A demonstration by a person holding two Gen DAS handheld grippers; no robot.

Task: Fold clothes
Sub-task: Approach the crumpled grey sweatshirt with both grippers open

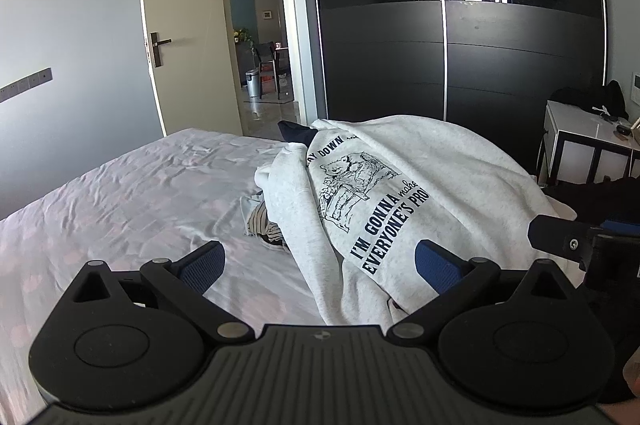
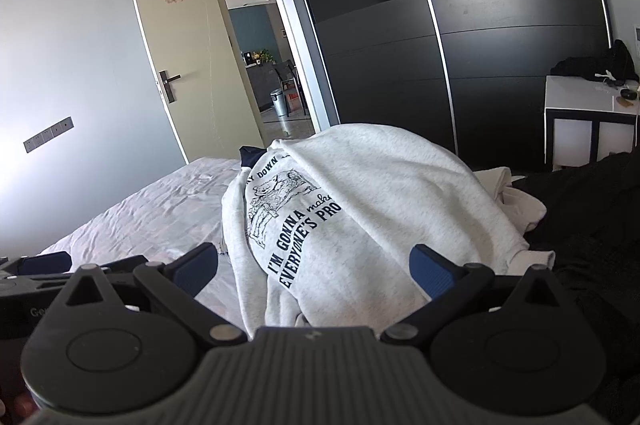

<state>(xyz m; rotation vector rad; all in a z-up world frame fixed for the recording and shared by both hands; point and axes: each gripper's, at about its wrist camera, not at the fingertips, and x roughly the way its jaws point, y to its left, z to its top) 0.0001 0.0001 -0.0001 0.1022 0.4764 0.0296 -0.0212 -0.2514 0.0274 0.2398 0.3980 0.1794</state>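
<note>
One grey sweatshirt (image 1: pixel 420 185) heaped on rumpled bed (image 1: pixel 120 205), black wardrobe (image 1: pixel 460 45) behind.

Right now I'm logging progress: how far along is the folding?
Nothing looks folded yet. The grey printed sweatshirt lies heaped and crumpled on the bed, over a striped garment. Left tool and right tool are both open, holding nothing. Spreading and folding all remain, including the black clothes.

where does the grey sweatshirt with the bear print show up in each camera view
Left wrist view: grey sweatshirt lies centre to right, heaped on the bed.
Right wrist view: grey sweatshirt fills the centre, above the open tool.
Shared landmark: the cream door, open at left.
</note>
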